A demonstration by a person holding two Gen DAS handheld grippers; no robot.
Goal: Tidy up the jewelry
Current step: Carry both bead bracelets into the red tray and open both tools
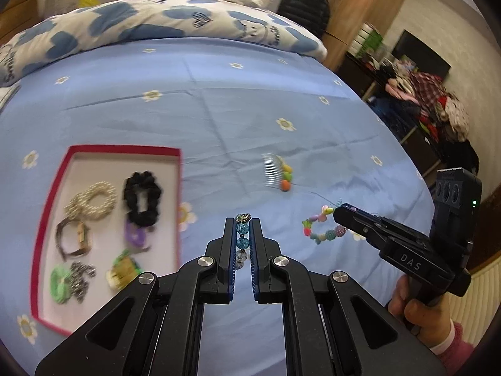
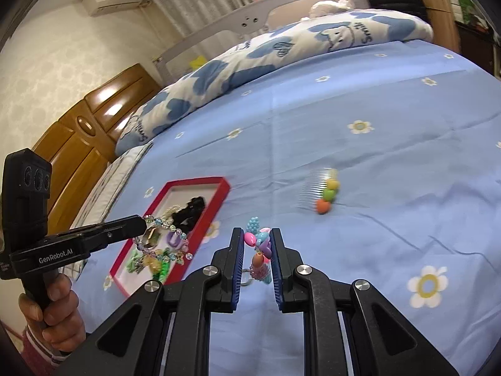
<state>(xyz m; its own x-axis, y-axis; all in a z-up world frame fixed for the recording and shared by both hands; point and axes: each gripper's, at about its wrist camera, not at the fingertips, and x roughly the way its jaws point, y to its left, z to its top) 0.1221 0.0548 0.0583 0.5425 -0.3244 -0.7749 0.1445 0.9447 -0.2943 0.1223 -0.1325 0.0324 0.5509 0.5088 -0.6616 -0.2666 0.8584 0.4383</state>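
My left gripper is shut on a blue and clear bead bracelet, held above the blue bedsheet just right of the red tray; the bracelet hangs from it in the right wrist view. My right gripper is shut on a pastel multicoloured bead bracelet, which also shows dangling in the left wrist view. The tray holds a black scrunchie, a pearl bracelet, a watch and several other pieces. A clear comb with coloured beads lies on the sheet beyond both grippers.
The bed carries a blue flowered sheet with a folded blue-and-white duvet at its far end. A wooden wardrobe and cluttered shelves stand to the right of the bed. A wooden cabinet stands at the left.
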